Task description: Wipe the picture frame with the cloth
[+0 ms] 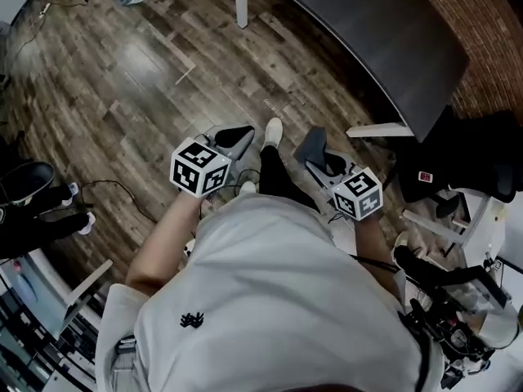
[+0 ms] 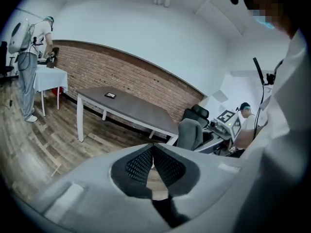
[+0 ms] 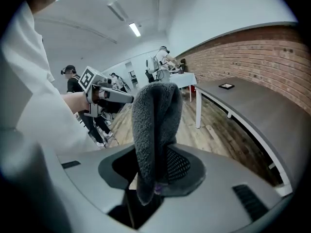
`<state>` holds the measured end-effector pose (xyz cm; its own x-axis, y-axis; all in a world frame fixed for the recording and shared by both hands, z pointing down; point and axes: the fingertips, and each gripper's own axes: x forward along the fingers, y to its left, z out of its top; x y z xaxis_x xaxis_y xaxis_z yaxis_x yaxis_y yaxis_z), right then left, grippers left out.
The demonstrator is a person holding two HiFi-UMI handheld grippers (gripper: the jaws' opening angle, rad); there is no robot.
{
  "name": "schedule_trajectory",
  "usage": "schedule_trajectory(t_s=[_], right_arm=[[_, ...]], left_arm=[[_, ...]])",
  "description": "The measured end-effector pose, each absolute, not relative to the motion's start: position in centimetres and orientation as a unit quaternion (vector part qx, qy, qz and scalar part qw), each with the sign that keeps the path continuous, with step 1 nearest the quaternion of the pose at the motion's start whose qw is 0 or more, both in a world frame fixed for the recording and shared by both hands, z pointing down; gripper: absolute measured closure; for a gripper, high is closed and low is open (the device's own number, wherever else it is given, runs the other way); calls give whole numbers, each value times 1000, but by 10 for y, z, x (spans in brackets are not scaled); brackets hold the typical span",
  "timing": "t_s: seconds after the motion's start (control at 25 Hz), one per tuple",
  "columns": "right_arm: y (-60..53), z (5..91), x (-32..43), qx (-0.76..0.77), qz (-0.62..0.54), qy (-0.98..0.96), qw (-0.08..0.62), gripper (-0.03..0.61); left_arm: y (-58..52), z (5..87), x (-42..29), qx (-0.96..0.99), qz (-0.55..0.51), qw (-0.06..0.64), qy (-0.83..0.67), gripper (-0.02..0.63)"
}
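My right gripper [image 3: 163, 166] is shut on a dark grey cloth [image 3: 155, 113], which stands up out of its jaws in a thick fold. In the head view that gripper [image 1: 320, 155] is held close to the body, with the cloth [image 1: 311, 143] at its tip. My left gripper [image 2: 153, 148] is shut with nothing between its mesh pads; in the head view it [image 1: 237, 135] hovers over the wooden floor. A small dark flat thing, perhaps the picture frame [image 3: 226, 86], lies on the long dark table [image 3: 262, 110], also seen from the left gripper view [image 2: 110, 95]. Both grippers are well away from it.
The long dark table [image 1: 384, 31] runs along a brick wall [image 2: 121, 76]. A black office chair [image 1: 470, 149] and gear stand at the right. Other people work at a white table [image 2: 48, 76]. Cables [image 1: 114, 188] lie on the floor at the left.
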<state>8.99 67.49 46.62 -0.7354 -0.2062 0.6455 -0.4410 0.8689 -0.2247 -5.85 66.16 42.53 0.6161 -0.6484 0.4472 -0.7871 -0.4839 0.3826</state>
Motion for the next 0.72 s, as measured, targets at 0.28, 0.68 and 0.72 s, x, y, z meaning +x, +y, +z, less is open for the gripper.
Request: schedule_trajectory(t_s=[0.28,0.68,0.72], right_arm=[[511,444,21,136,183,-935,273,442],[307,432,10,146,196,-938,246,440],[292,435,9,153,202,-936,246,440]], left_arm=[[541,410,-114,824,148,288,-466,600],[340,394,-116,829,147,269,-468,598],[325,397,-121,831,151,272,-462,598]])
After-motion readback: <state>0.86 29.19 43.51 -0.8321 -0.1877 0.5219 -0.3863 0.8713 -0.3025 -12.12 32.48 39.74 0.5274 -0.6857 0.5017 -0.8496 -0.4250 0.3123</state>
